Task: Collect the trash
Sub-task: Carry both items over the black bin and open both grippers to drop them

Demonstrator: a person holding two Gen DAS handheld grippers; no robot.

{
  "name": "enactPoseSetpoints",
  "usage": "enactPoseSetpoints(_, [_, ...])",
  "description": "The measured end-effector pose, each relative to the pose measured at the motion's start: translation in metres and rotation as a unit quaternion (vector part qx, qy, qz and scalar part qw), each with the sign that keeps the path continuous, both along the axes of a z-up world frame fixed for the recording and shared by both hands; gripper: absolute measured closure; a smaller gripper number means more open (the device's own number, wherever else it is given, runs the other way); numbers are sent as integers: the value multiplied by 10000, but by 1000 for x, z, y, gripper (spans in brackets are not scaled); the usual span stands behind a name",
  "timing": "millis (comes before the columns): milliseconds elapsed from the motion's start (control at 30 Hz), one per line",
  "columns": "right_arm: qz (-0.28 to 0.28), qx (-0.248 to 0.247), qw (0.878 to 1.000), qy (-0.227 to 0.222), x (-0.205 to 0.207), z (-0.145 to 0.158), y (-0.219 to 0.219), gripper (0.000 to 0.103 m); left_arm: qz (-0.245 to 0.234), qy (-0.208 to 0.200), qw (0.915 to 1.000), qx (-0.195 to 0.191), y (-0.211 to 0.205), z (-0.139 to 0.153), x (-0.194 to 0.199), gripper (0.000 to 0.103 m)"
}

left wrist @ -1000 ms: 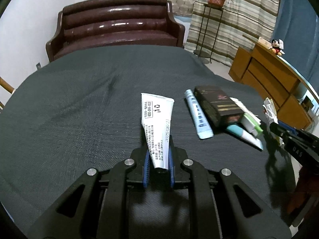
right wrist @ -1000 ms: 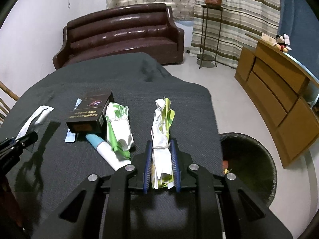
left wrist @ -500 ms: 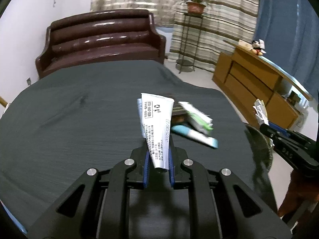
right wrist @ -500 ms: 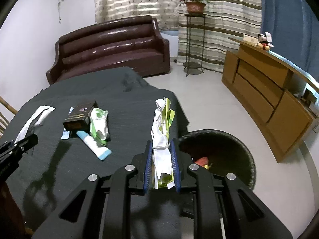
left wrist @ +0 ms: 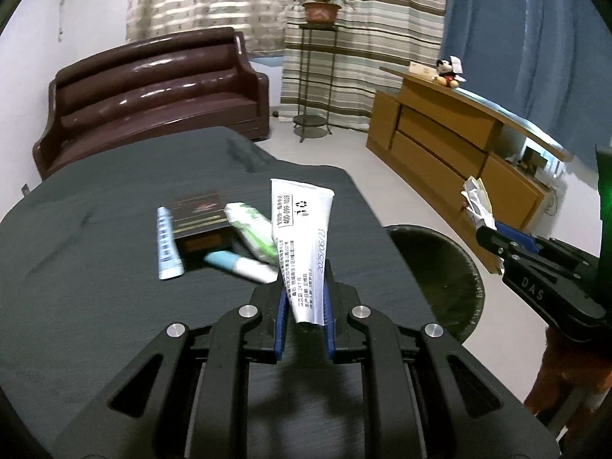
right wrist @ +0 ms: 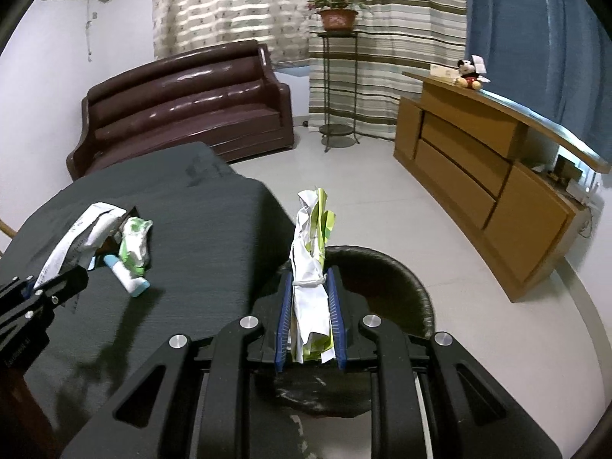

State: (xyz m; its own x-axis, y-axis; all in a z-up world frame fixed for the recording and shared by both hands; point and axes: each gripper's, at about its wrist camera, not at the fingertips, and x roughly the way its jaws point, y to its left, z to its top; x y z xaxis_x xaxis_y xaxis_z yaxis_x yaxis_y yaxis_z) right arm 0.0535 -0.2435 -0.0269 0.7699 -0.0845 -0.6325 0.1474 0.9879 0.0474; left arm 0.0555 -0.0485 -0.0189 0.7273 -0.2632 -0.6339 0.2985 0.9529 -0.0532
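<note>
Your left gripper (left wrist: 304, 317) has its jaws closed on the lower end of a white squeezed tube (left wrist: 302, 244), which stands up tilted above the near right part of the dark tabletop (left wrist: 95, 275). Your right gripper (right wrist: 310, 329) has its jaws clamped on a crumpled white and green wrapper (right wrist: 311, 264), and it hangs over the black trash bin (right wrist: 405, 287), which sits on the floor just beside the tabletop's right edge.

Taking the dark cigarette box (left wrist: 199, 222) on the tabletop as your landmark: a blue striped tube (left wrist: 166, 244) lies along its left side, touching it. A green and white packet (left wrist: 250, 229) lies against its right side. A white tube with a light blue cap (left wrist: 239, 266) lies just in front of the box, near its right corner. The held white tube rises just to the right of the packet. The trash bin stands well to the right of the box, off the tabletop.
</note>
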Motion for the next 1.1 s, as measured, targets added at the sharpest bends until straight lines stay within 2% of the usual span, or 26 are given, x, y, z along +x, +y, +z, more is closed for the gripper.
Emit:
enactPoseSetpoints(500, [-359,54,9993,65,0,-14,-37,83,-340,-14,9993,158,-57,-12,12,88])
enactPoseSetpoints(1100, [-547,-1,9985,-33,5,-19,-51,83,-612,12,9978,260,-103,-21,26,88])
